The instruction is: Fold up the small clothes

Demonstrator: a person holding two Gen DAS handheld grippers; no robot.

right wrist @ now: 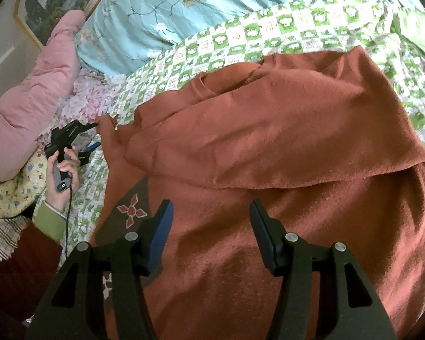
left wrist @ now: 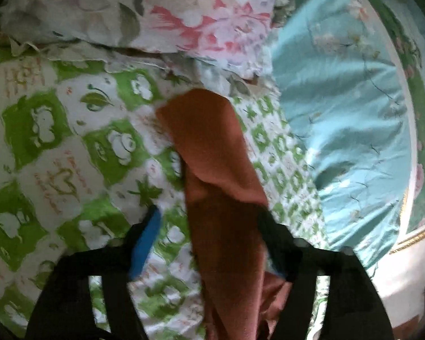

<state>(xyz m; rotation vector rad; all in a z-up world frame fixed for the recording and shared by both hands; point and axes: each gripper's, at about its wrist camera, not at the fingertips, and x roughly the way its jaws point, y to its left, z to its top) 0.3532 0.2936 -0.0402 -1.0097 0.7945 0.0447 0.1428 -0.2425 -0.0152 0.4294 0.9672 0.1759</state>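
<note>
At about nine o'clock in the right wrist view, the person's left hand (right wrist: pixel 63 170) is gripping the handle of the left gripper (right wrist: pixel 95 138), whose tips are meeting the edge of the rust-brown fleece garment (right wrist: pixel 269 155) at what looks like a sleeve end. In the left wrist view that same strip of rust-brown cloth is running from six o'clock up to the centre, draping over and past the right-hand finger (left wrist: pixel 272 240), while the blue-padded finger (left wrist: pixel 147 243) is standing well apart from it; the jaws are looking spread, but the cloth is covering one pad and the frame is blurred, so I cannot tell whether anything is being pinched. Further right, the garment is lying rumpled across the green-and-white patterned bedsheet (right wrist: pixel 240 42), with a folded-over flap crossing from nine to three o'clock and a small flower motif (right wrist: pixel 131 212) showing at seven o'clock. The right gripper (right wrist: pixel 211 238) is hovering over the lower body of the garment with its jaws spread wide and holding nothing. I judge this to be an early folding step, the sleeve being brought inward; the next move probably calls for the right gripper to take a hem or edge so the cloth can be smoothed and doubled over. The garment's far right edge is being cut off by the lens rim, and its neckline is hard to make out among the creases.
</note>
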